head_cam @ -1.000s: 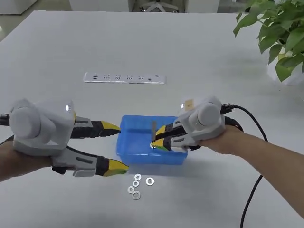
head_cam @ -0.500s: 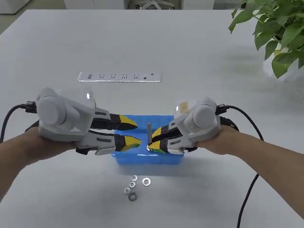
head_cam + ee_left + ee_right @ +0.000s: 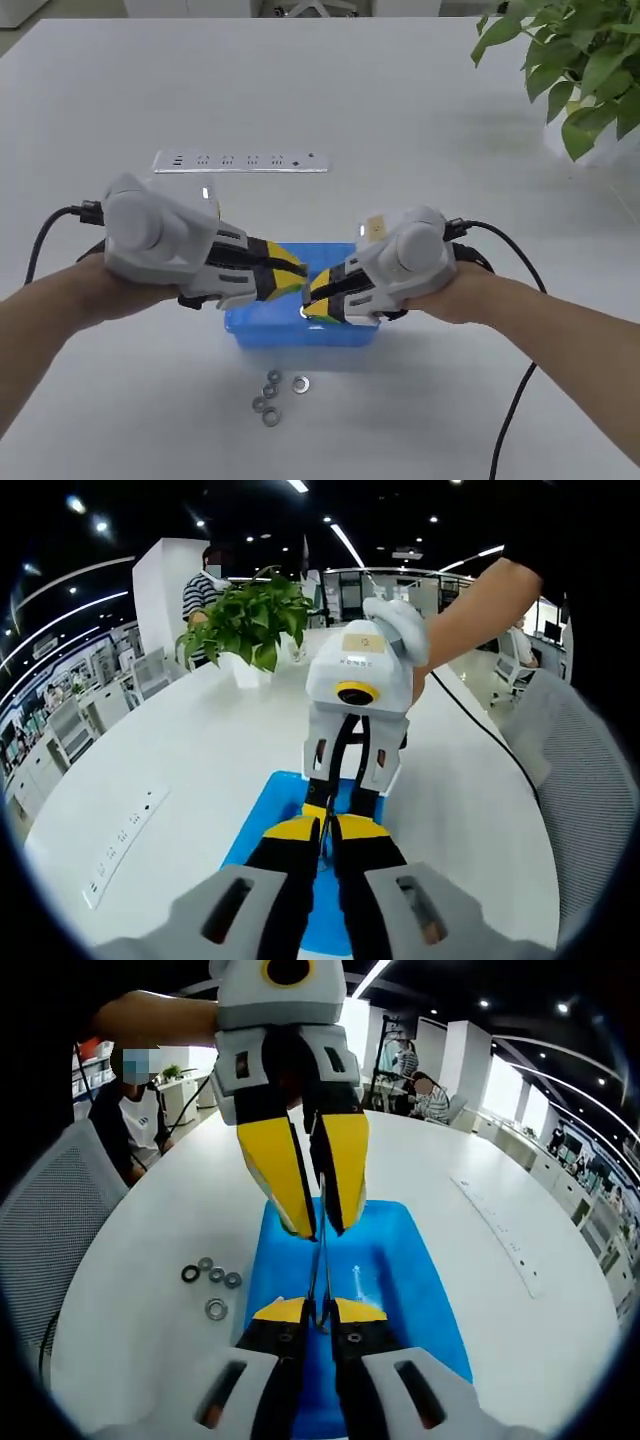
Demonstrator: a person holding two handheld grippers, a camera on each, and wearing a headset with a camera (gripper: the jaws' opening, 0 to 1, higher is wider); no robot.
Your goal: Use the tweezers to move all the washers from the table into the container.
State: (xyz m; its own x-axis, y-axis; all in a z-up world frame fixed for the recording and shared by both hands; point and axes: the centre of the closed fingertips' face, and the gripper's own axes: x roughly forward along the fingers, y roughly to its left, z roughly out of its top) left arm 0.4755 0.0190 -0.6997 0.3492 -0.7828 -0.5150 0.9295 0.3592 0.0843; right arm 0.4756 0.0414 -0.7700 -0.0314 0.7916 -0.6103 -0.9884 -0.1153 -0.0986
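Observation:
A blue container (image 3: 300, 335) sits on the white table, with several washers (image 3: 272, 395) lying in front of it. Over the container my right gripper (image 3: 312, 300) is shut on thin metal tweezers (image 3: 320, 1260), which run forward from its jaws (image 3: 318, 1312). My left gripper (image 3: 295, 275) faces it from the left, its yellow jaws closed around the other end of the tweezers (image 3: 326, 825). In the right gripper view the left gripper (image 3: 320, 1228) hangs above the container (image 3: 400, 1260), and the washers (image 3: 210, 1280) lie to its left on the table.
A white power strip (image 3: 240, 162) lies behind the container. A potted plant (image 3: 580, 60) stands at the back right. A black cable (image 3: 510, 420) trails from the right gripper. People sit at desks in the background.
My left gripper has moved right to the right gripper over the container, and its jaws have closed from wide open onto the tweezers. The right gripper has stayed put.

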